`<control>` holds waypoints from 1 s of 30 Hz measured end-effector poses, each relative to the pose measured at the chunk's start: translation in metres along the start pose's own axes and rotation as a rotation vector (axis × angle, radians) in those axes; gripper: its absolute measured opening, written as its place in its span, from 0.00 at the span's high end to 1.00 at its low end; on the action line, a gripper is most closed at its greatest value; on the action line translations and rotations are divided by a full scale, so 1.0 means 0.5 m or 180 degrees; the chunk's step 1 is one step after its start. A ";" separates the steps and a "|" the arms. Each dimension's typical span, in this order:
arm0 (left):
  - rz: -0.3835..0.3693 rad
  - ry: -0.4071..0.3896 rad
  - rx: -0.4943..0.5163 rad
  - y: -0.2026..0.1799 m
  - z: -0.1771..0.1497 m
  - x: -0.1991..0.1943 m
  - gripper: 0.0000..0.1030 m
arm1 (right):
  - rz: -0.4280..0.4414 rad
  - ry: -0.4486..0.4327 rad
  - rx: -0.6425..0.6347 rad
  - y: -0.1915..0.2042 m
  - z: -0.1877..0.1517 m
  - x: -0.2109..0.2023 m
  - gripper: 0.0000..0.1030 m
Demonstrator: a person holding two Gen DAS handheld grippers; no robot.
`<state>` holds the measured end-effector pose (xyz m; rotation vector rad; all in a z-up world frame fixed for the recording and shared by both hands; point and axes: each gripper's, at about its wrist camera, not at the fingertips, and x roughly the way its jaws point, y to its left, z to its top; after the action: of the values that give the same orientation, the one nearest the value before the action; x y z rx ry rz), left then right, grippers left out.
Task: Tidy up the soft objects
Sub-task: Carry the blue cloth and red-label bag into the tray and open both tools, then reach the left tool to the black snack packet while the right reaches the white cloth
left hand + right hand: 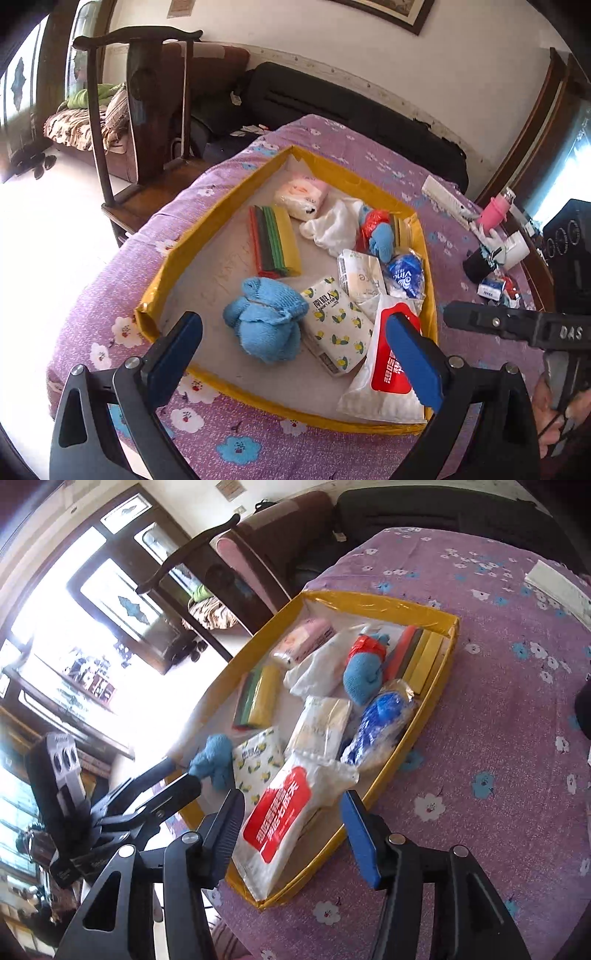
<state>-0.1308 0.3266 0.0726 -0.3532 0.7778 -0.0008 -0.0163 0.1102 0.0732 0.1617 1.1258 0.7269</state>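
Note:
A shallow yellow-rimmed tray (207, 225) (424, 716) lies on the purple flowered cloth. It holds a blue knitted bundle (267, 325) (214, 760), a lemon-print tissue pack (338, 325) (256, 764), a white and red wipes pack (384, 373) (280, 823), a beige pack (360, 275), a blue bag (404, 275) (380, 723), a white cloth (332, 225), a small blue and red soft toy (378, 232) (364, 668), a pink pack (301, 195) and striped sponges (275, 242). My left gripper (303, 354) (173, 775) is open and empty above the near part of the tray. My right gripper (291, 827) is open, its fingers either side of the wipes pack.
A dark wooden chair (140, 110) stands beyond the table's left edge. A white remote (447, 201), a pink cup (493, 214), a black cup (476, 264) and small boxes (496, 288) sit on the cloth right of the tray. A black sofa (332, 107) lies behind.

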 end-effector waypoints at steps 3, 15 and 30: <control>0.0011 -0.0121 -0.0070 0.006 -0.003 -0.026 0.03 | -0.0022 -0.0008 0.0112 -0.008 0.028 0.025 0.41; 0.0132 -0.0351 -0.0255 -0.010 -0.047 -0.113 0.03 | -0.0602 -0.0840 -0.0485 0.029 0.002 -0.042 0.35; 0.0142 -0.0382 0.0163 -0.176 -0.038 -0.115 0.03 | -0.1296 -0.1631 -0.0017 -0.188 -0.089 -0.305 0.26</control>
<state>-0.1737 0.2453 0.1268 -0.2846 0.6657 0.0417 -0.0476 -0.0639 0.1256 0.1009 0.6352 0.2963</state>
